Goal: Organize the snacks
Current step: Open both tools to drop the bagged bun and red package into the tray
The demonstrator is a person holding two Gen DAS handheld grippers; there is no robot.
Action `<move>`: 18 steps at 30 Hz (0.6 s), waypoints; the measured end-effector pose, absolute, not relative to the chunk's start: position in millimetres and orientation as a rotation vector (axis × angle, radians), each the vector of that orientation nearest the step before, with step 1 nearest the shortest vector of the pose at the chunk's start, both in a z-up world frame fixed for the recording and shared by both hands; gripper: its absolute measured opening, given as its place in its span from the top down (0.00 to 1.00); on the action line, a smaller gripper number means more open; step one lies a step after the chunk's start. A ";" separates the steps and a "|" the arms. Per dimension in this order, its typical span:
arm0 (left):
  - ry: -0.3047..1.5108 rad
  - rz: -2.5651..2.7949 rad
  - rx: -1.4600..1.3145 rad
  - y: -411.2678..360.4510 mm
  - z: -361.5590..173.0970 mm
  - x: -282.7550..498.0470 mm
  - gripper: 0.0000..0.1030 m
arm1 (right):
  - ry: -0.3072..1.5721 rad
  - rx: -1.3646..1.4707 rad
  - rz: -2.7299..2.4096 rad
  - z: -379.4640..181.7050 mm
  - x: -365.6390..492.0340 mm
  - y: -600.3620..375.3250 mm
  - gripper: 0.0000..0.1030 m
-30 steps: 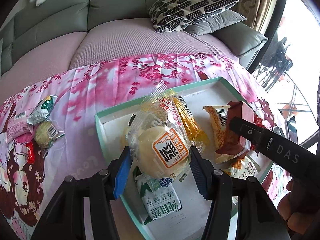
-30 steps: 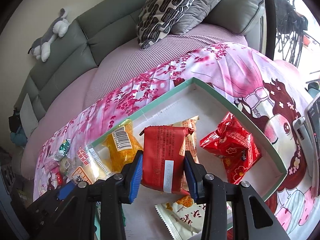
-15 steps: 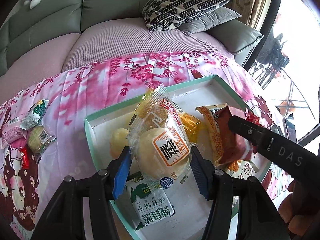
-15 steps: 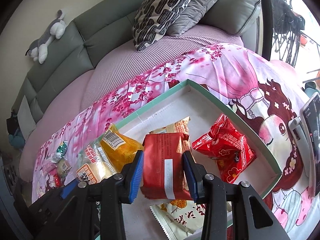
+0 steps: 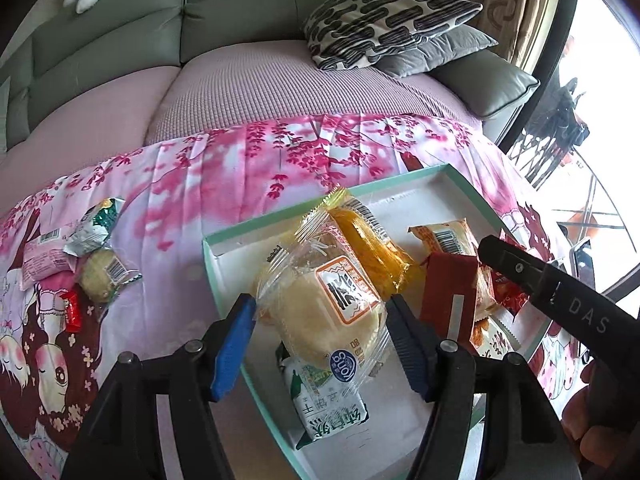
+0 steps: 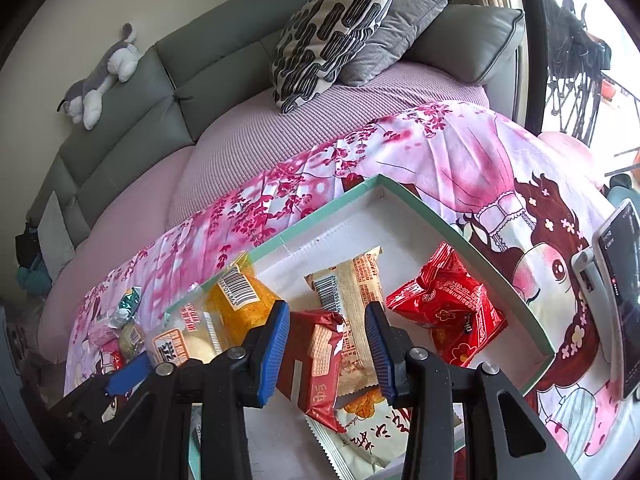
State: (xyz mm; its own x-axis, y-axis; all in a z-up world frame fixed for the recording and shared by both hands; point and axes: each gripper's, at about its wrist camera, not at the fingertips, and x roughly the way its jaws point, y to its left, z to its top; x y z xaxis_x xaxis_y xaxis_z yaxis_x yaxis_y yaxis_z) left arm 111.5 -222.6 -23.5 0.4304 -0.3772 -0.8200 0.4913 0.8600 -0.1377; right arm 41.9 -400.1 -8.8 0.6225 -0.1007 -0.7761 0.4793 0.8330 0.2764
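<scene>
A white box with a green rim (image 5: 280, 216) lies on the pink cloth and holds several snacks. My left gripper (image 5: 320, 340) is opening around a clear bread packet (image 5: 328, 308). The packet rests on a milk carton (image 5: 328, 412), and both pads stand off it. My right gripper (image 6: 326, 340) straddles a red wafer packet (image 6: 316, 356) that leans on the left pad. A gap shows at the right pad. Beneath the wafer packet lies a beige packet (image 6: 352, 292). An orange packet (image 6: 240, 300) and a red bag (image 6: 444, 308) also lie in the box.
Several loose snacks (image 5: 80, 256) lie on the cloth left of the box. A phone on a stand (image 6: 616, 280) is at the right edge. Behind is a sofa with patterned pillows (image 5: 384, 24). A hand (image 5: 592, 412) holds the right gripper.
The left jaws have widened and the bread packet has settled onto the milk carton. The red wafer packet has sunk and tilted between the right jaws, which stand as wide as before.
</scene>
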 end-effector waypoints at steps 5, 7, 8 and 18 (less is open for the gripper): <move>0.977 -0.533 0.112 -215.2 -15.7 112.1 0.34 | 0.838 0.490 -0.351 -7.5 41.7 -399.8 0.60; 0.975 -0.517 0.098 -210.5 -12.7 113.7 0.34 | 0.837 0.490 -0.353 -7.4 41.5 -399.7 0.60; 0.975 -0.508 0.093 -209.0 -12.0 114.6 0.33 | 0.838 0.489 -0.353 -7.8 41.8 -399.7 0.60; 0.940 -0.329 0.019 -170.0 -3.0 128.2 0.24 | 0.859 0.447 -0.348 -8.6 46.6 -391.1 0.59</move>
State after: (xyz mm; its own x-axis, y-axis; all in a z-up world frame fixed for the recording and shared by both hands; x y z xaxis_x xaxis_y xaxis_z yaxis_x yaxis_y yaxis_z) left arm 128.2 -170.0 -3.0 0.5439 -0.2692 -0.7948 0.2855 0.9500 -0.1263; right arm 46.6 -391.1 -8.6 0.6073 -0.1146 -0.7862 0.4654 0.8533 0.2351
